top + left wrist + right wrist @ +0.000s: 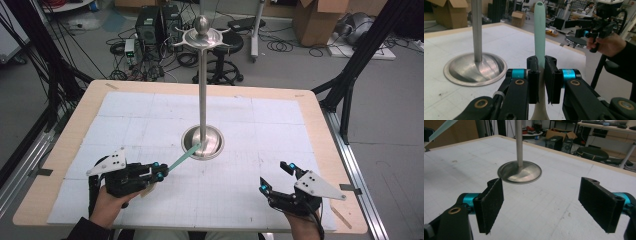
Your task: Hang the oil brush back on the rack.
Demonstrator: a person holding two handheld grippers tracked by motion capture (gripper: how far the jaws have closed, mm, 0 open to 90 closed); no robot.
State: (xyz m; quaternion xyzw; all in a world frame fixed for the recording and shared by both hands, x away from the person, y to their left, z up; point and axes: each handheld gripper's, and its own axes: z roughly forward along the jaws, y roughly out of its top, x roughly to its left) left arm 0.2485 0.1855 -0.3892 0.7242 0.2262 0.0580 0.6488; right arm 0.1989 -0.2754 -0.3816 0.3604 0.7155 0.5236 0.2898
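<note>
While the left gripper [161, 172] holds a mint-green utensil [184, 156] by its handle, jaws pressed tight on either side of the slim shaft, the work looks to be at the carrying stage: utensil lifted off the worktop [150, 210], not yet hung. In the left gripper view the handle [540, 30] rises straight up between the jaws, its paler, broader end dropping below them. In the high view the handle tip angles toward the round base [202, 142] of the stainless stand and sits just over the base's near rim; whether it touches cannot be told. The right gripper [276, 177] waits near the worktop's front right, jaws spread wide with nothing between them, well apart from the utensil. Farther back, the stand's pole [203, 90] climbs to a crown of hooks [202, 38] topped by a ball finial. Judgement: the next move calls for raising the utensil up to the crown and lining the handle end with one hook. Whether the handle has a hanging hole cannot be made out. The empty right gripper could steady the pole, since a tall, thin stand may rock when nudged up high.
</note>
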